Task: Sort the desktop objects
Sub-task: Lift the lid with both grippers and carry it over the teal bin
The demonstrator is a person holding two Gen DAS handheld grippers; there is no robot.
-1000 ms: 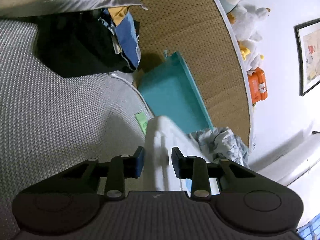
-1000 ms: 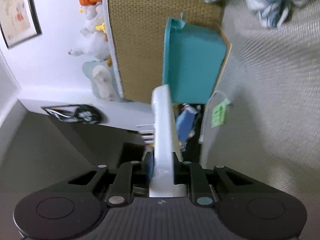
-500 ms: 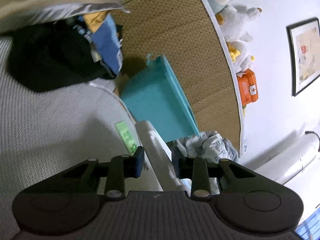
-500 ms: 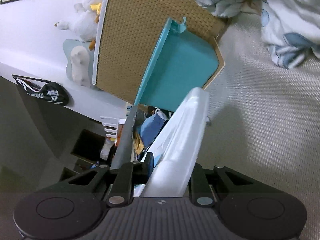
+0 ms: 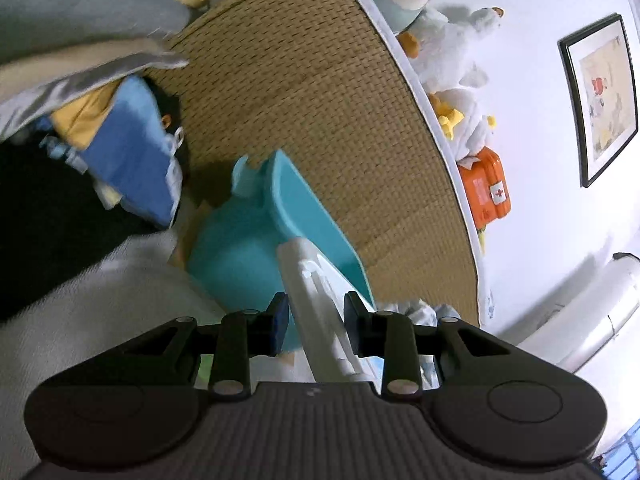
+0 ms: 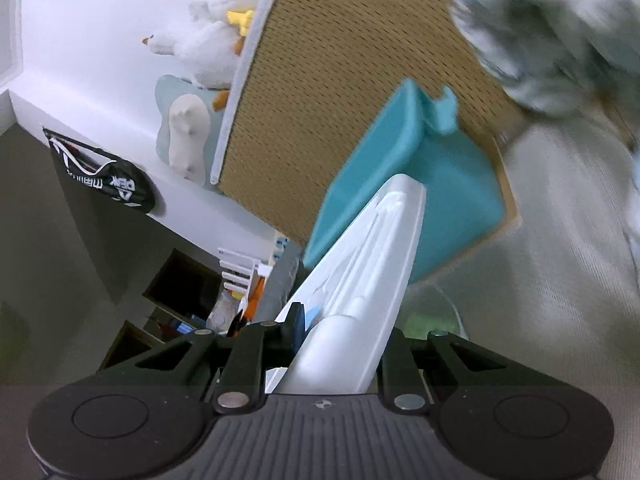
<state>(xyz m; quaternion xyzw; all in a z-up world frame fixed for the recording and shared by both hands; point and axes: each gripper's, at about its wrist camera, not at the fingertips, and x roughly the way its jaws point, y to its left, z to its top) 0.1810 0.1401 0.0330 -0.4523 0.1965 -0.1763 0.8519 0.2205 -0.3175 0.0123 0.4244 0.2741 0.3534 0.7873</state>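
Left gripper (image 5: 315, 326): fingers clamped on white tray (image 5: 320, 300) edge.
Right gripper (image 6: 340, 336): fingers closed on opposite edge.
Tray position: in the air, before teal bin (image 5: 248, 240).
Risk: uneven tilt, likely slip from either grip.

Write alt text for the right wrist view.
The right gripper is shut on the edge of a white plastic tray, which juts up and away from the camera. Beyond it a teal bin leans against a woven rattan headboard, with white plush toys on the ledge behind it.
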